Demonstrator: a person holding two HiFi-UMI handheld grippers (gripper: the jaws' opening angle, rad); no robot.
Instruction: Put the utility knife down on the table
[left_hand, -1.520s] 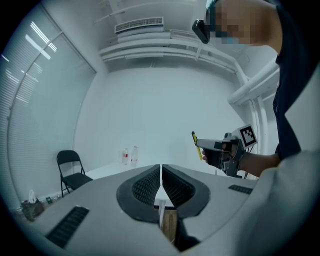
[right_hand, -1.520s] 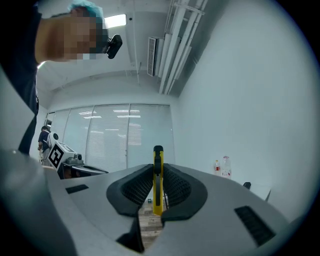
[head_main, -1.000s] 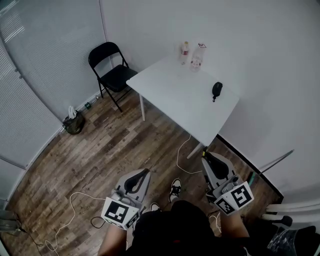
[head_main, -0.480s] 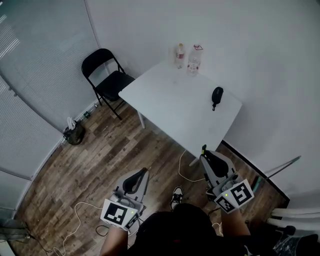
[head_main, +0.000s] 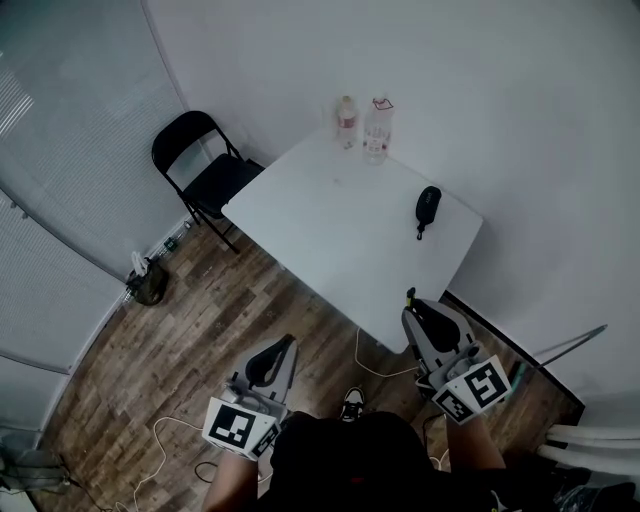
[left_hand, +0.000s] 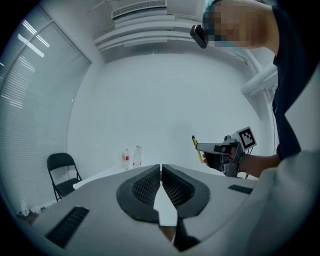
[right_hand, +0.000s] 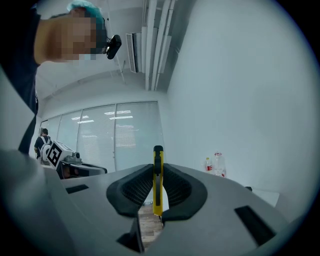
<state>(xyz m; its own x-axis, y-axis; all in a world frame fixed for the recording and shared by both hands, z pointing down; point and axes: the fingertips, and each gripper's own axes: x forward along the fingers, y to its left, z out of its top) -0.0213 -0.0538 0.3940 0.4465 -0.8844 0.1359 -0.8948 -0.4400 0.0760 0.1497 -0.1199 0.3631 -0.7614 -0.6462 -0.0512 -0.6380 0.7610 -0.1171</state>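
A yellow utility knife (right_hand: 158, 180) stands upright between the jaws of my right gripper (right_hand: 157, 186), which is shut on it. In the head view that gripper (head_main: 420, 312) hovers just short of the white table's (head_main: 330, 230) near corner, with the knife's tip (head_main: 409, 296) poking up. From the left gripper view the knife (left_hand: 197, 148) shows at the right, held above the table's edge. My left gripper (left_hand: 161, 180) is shut with nothing in it; in the head view it (head_main: 275, 360) hangs over the wood floor, left of the right one.
Two bottles (head_main: 362, 125) stand at the table's far corner and a black computer mouse (head_main: 428, 203) lies near its right edge. A black folding chair (head_main: 205, 165) stands left of the table. White cables (head_main: 372, 345) trail across the floor, and a small bag (head_main: 148, 283) sits by the left wall.
The table has come nearer in the head view. Both grippers keep their hold and spacing, now closer to the table's near corner.
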